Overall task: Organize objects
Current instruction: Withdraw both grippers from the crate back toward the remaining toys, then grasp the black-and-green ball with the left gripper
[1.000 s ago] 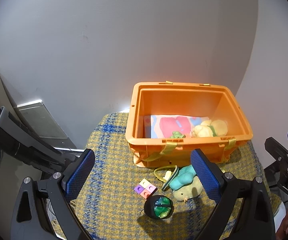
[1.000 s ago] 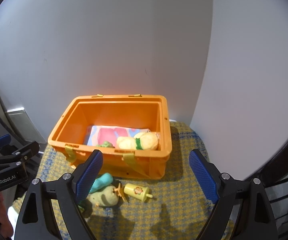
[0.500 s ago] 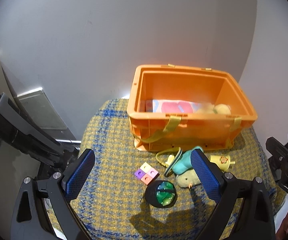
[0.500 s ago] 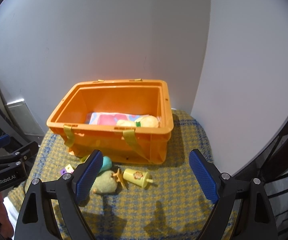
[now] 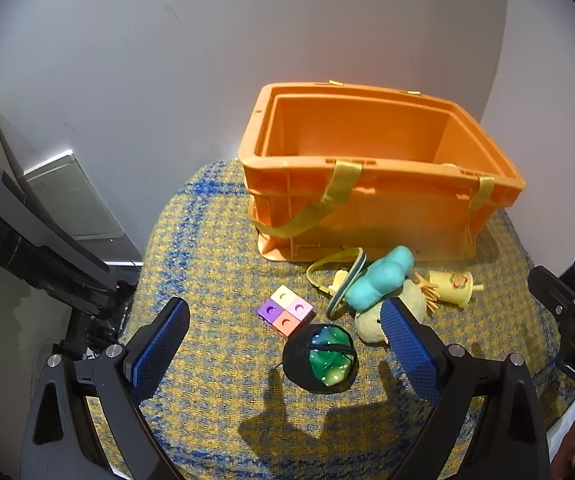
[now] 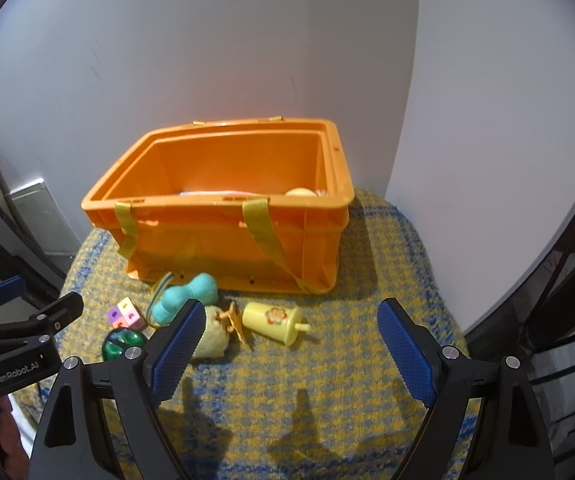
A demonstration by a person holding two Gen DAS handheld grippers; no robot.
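Both my left gripper (image 5: 283,344) and right gripper (image 6: 287,344) hang with jaws released; I'd lower the left squarely over the green ball (image 5: 321,358), then bin (image 5: 367,200) it.

A: Left gripper (image 5: 283,340): matte black angular plastic frame, two fingers faced with blue, finely dimpled rubber pads (image 5: 161,336). Round silver screw heads at the finger joints.

B: Right gripper (image 6: 287,354): same build, black frame, blue textured pads (image 6: 405,346), silver screws. In the right wrist view, white lettering "GenRobot.AI" on the left unit's black body. In the left wrist view, white letters "DAS" on the right unit's side, cut off by the edge.

A: Sliver of reddish skin at the left view's lower right corner.
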